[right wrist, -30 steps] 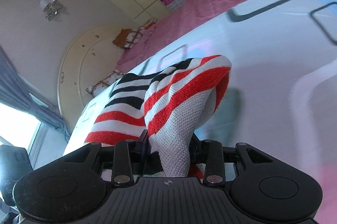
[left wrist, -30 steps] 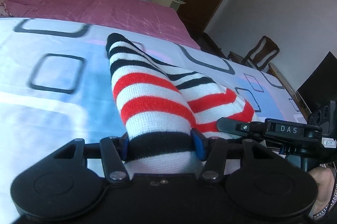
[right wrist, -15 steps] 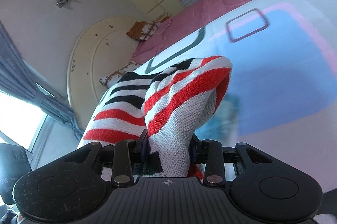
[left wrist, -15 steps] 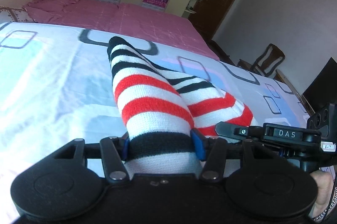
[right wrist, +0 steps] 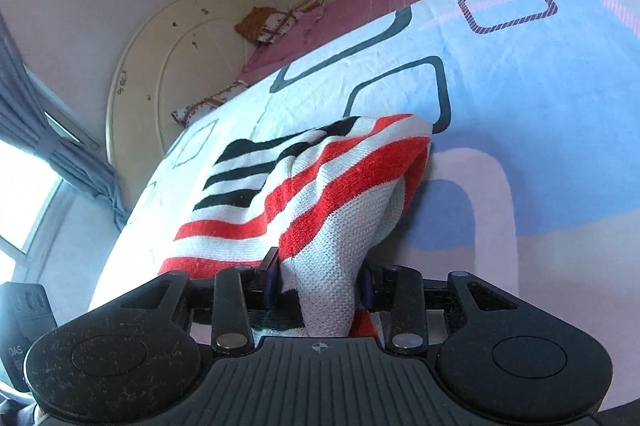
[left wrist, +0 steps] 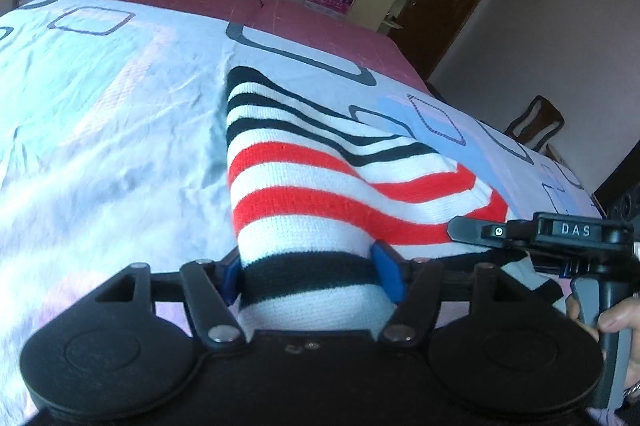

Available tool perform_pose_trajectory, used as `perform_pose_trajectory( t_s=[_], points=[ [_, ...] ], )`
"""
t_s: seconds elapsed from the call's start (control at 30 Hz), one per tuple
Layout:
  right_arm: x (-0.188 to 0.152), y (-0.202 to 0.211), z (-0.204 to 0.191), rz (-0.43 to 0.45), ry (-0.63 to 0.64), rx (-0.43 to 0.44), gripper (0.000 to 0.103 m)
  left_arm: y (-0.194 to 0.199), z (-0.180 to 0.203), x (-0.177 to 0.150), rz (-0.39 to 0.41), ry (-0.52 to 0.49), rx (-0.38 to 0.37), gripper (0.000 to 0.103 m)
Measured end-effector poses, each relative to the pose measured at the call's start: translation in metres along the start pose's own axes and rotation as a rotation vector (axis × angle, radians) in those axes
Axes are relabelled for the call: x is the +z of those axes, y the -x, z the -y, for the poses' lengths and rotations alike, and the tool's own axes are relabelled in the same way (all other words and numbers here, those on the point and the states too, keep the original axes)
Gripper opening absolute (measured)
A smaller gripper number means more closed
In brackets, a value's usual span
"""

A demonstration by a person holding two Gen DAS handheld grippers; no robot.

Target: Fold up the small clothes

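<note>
Broadly, the bed (left wrist: 100, 130), under its pale blue and white printed sheet (right wrist: 540, 154), fills the space ahead of both hand-held grippers, with a pink cover further off. On it lies the striped knit garment (left wrist: 320, 166), white with red and black bands, its far part resting on the sheet and its near edge raised toward the cameras.

The left hand-held gripper (left wrist: 312, 274) is clamped on a black-banded bunch of that edge, blue pads pressing either side. The right hand-held gripper (right wrist: 318, 284), just to the right of the left one, is likewise closed on a gathered corner of the same knit.

I judge this to be the carry of 1 fold: both near corners lifted, not yet laid over. The next move calls for taking the 2 corners forward together, level, onto the far edge, then releasing.
</note>
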State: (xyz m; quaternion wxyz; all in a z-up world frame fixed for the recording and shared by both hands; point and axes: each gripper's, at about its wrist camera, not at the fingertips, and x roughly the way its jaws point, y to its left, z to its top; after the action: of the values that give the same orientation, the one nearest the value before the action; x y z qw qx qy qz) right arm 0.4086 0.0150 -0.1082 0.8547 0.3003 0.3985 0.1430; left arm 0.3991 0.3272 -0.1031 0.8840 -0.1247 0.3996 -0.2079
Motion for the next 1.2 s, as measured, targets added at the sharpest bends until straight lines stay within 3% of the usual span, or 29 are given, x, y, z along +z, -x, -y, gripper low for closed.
perform_pose_trajectory(
  t_s=[0.2,0.23,0.4,0.53,0.6,0.7,0.87,1.03,1.2],
  points=[
    [0.013,0.02,0.008,0.056,-0.042,-0.042,0.044,0.014,0.0,0.003,0.007,0.006,0.023,0.067],
    [0.016,0.023,0.009,0.064,-0.042,-0.05,0.044,0.022,0.003,0.002,0.023,-0.001,0.032,0.063],
    [0.031,0.028,-0.014,0.151,0.078,-0.116,0.043,0.052,0.019,0.008,0.127,-0.093,0.029,0.063],
    [0.035,-0.002,-0.043,0.128,0.191,-0.124,0.043,0.026,0.029,0.025,0.124,-0.155,0.04,0.063],
    [0.034,-0.022,-0.048,0.107,0.224,-0.162,0.035,0.005,0.025,0.032,0.091,-0.141,0.049,0.061],
    [0.032,-0.047,-0.038,0.083,0.231,-0.232,0.032,-0.014,0.02,0.03,0.062,-0.145,0.07,0.061],
    [0.03,-0.058,-0.026,0.097,0.212,-0.23,0.032,-0.022,0.013,0.025,0.063,-0.155,0.074,0.065],
    [0.026,-0.028,-0.039,0.12,0.224,-0.213,0.033,0.0,0.02,0.023,0.075,-0.139,0.1,0.062],
    [-0.003,0.006,-0.052,0.125,0.263,-0.217,0.033,0.022,0.023,0.006,0.066,-0.149,0.111,0.063]
  ],
)
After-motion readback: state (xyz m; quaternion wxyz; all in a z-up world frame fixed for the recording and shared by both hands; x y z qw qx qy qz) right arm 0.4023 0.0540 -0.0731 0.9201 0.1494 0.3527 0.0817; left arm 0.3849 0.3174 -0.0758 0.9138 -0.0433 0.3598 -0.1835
